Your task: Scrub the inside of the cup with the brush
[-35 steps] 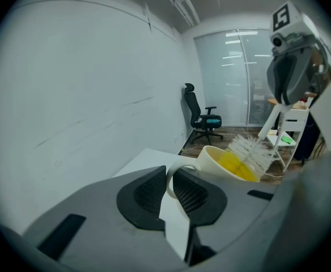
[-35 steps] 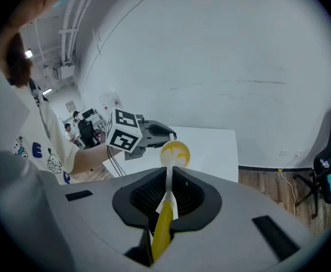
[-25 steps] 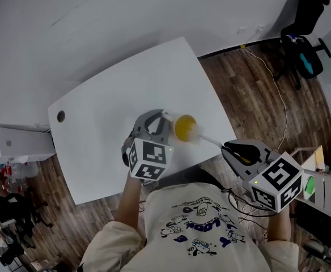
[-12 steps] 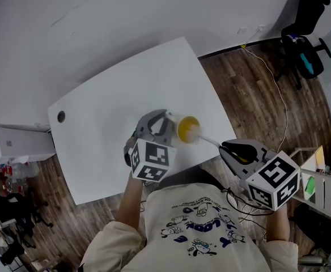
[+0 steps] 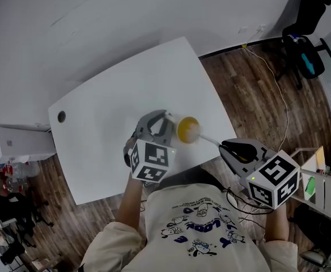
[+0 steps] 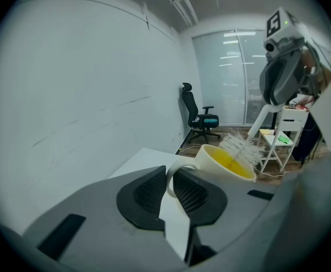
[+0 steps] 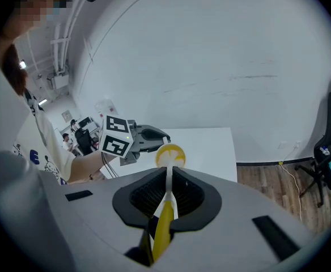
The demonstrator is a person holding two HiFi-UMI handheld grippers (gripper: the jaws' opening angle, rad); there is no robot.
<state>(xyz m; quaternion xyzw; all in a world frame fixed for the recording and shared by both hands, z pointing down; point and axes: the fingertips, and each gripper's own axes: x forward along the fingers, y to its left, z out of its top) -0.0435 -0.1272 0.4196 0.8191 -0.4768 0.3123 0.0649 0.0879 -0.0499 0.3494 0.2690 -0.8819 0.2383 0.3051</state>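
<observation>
A cream cup with a yellow inside is held above the white table, its mouth turned to the right. My left gripper is shut on the cup's handle. The cup tilts away in the left gripper view, and white bristles of the brush sit in its mouth. My right gripper is shut on the brush's yellow handle. The white stem runs from that gripper into the cup.
The table's right edge borders a wooden floor with a cable. A black office chair stands at the far right, and a white shelf unit is beside my right gripper. A grommet hole marks the table's left corner.
The cup and left gripper have shifted slightly right and down. The right gripper has drifted a little toward the body, with the brush head still in the cup.
</observation>
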